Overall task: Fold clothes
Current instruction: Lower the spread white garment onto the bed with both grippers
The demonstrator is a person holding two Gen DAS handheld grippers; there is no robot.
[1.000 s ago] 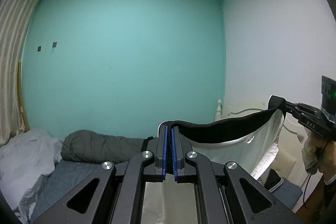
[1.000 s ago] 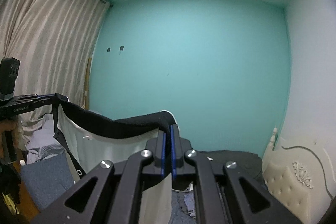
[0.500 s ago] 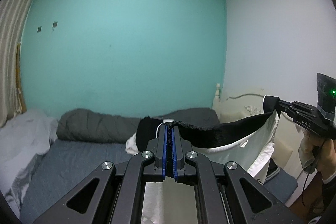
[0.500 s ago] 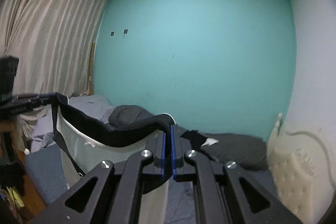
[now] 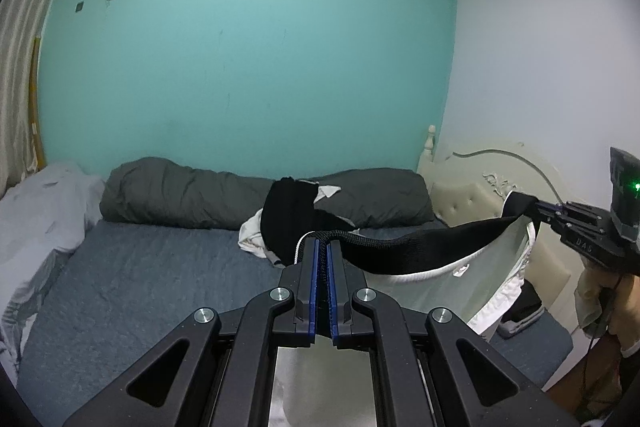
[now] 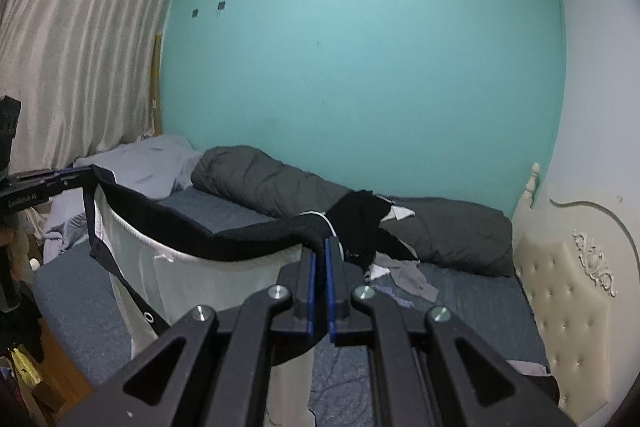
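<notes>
I hold a white garment (image 5: 440, 287) by its black waistband (image 5: 420, 251), stretched between both grippers above the bed. My left gripper (image 5: 322, 245) is shut on one end of the band, and my right gripper (image 5: 538, 207) pinches the other end at the right, with a hand below it. In the right wrist view the right gripper (image 6: 320, 245) is shut on the waistband (image 6: 180, 231), and the left gripper (image 6: 89, 170) grips it at the far left. The white fabric (image 6: 192, 279) hangs below the band.
A blue-sheeted bed (image 5: 140, 287) lies below, with a rolled grey duvet (image 5: 180, 195) along the teal wall. A pile of black and white clothes (image 5: 284, 223) rests against the duvet. A cream headboard (image 6: 568, 287) stands right, a pale blanket (image 5: 36, 211) and curtain (image 6: 80, 47) left.
Both grippers have come down with the garment still held between them. The bed, duvet and clothes pile now fill much more of both views.
</notes>
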